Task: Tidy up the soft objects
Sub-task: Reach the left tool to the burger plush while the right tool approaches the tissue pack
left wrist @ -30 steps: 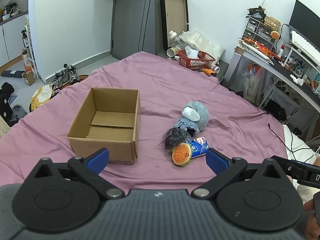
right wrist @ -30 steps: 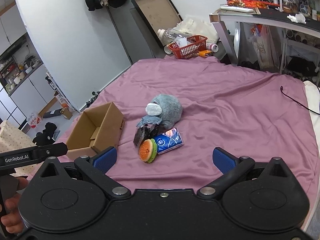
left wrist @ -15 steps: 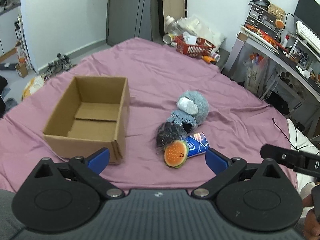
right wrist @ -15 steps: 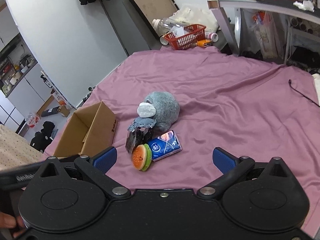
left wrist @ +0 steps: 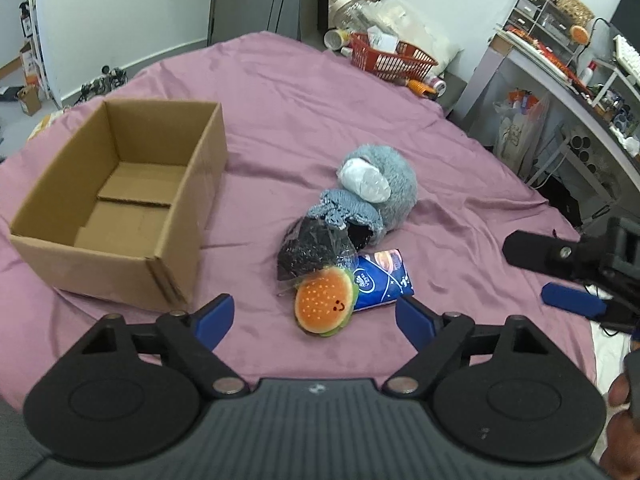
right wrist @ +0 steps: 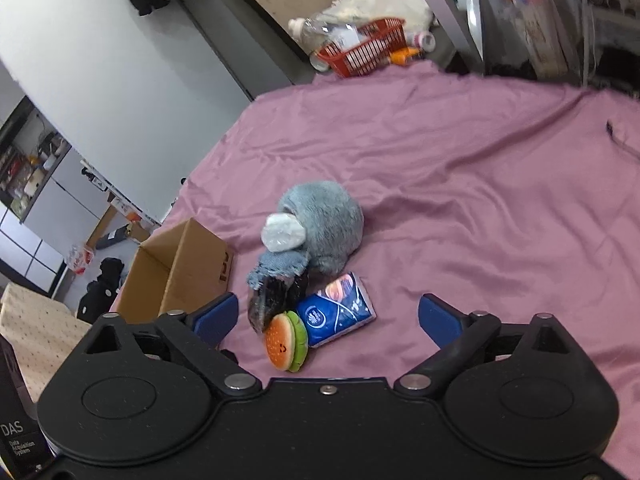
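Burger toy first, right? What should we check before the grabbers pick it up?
1. Cardboard box open on top and with nothing in it: ok.
2. Burger toy on top of the pile, nothing covering it: ok.
3. Burger free of its neighbours: not ok, it leans on the blue tissue pack and the black bag.
4. Left gripper holding nothing: ok, jaws closing with nothing between them.
5. Right gripper holding nothing: ok, jaws closing too.
6. Grey plush lying steady on the purple sheet: ok.
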`<state>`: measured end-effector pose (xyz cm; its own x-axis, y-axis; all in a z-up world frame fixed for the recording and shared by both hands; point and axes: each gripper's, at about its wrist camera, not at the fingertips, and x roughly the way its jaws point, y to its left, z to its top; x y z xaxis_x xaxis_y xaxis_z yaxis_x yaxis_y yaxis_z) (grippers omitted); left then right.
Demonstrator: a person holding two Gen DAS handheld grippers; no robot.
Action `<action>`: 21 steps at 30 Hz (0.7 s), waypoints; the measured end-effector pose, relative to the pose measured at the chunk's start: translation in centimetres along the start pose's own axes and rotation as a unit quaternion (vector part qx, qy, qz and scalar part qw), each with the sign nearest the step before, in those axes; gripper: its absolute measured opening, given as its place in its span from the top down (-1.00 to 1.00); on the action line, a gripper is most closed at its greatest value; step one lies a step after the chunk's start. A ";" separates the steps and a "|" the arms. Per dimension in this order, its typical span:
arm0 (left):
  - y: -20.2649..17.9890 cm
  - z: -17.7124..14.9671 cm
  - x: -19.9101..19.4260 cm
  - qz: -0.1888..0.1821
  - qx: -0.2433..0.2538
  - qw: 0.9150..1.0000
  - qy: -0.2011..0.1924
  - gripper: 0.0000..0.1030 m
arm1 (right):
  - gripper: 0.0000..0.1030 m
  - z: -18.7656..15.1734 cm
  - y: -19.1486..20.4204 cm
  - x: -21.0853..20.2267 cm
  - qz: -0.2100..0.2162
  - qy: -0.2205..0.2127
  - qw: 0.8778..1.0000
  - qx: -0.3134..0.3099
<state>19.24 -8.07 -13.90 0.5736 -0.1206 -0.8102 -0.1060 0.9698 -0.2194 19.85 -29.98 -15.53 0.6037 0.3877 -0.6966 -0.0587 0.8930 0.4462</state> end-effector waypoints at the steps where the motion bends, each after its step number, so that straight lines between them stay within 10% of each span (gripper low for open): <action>1: -0.1 -0.1 0.5 0.001 0.000 1.000 0.002 -0.68 | -0.71 -0.1 -0.4 0.5 0.005 0.004 1.000 0.009; 21: -1.2 -1.7 7.9 0.012 -0.038 0.999 0.030 -0.34 | -0.16 -0.6 -5.8 7.5 0.043 0.066 0.986 0.146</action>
<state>22.53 -10.49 -20.91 0.5215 -0.1126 -0.8458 -0.1816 0.9539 -0.2390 24.27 -32.05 -23.69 0.4965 0.5021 -0.7081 0.1384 0.7595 0.6356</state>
